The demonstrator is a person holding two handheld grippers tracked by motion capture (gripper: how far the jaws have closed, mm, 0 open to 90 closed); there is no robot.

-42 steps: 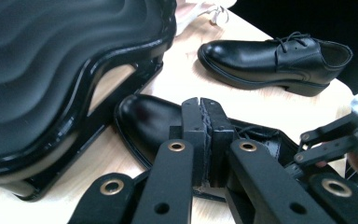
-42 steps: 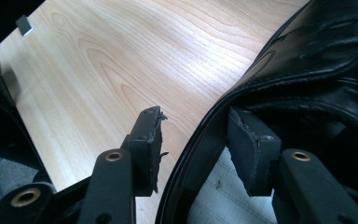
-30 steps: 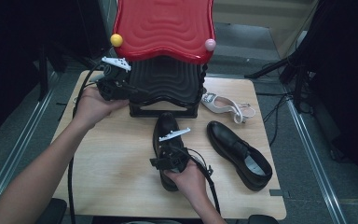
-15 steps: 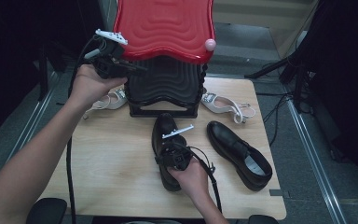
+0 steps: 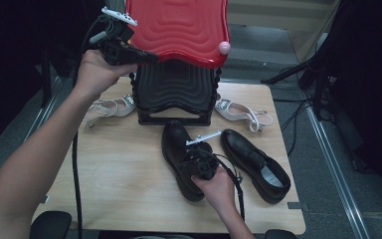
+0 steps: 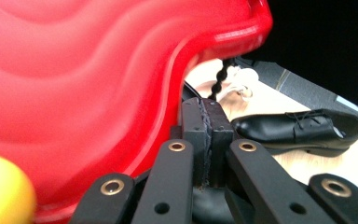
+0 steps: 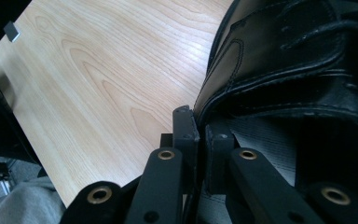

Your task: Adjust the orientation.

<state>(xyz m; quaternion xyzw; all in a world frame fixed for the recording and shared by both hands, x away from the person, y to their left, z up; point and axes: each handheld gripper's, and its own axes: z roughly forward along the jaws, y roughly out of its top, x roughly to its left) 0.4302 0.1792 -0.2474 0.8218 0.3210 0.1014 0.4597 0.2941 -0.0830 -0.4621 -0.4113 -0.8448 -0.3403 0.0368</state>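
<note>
A black lace-up shoe (image 5: 174, 142) lies mid-table, and my right gripper (image 5: 195, 158) sits over its opening. In the right gripper view its jaws (image 7: 198, 126) have just been closing and now pinch the edge of the shoe's collar (image 7: 284, 60), one pad outside and one inside. My left gripper (image 5: 151, 56) is raised to the left front corner of the red wavy top (image 5: 179, 25) of a small rack. In the left gripper view its pads (image 6: 205, 121) are pressed together with nothing visible between them, just beside the red rim (image 6: 98, 70) and a yellow ball (image 6: 0, 191).
The rack's black lower tier (image 5: 174, 89) stands at the back of the wooden table (image 5: 104, 164). A second black shoe (image 5: 256, 164) lies right of the first. White sandals lie left (image 5: 112, 106) and right (image 5: 243, 112) of the rack. A pink ball (image 5: 224, 47) caps the red top's corner.
My left gripper rose from beside the black tier to the red top's corner, uncovering the left sandal. My right gripper's jaws closed on the shoe's collar.
</note>
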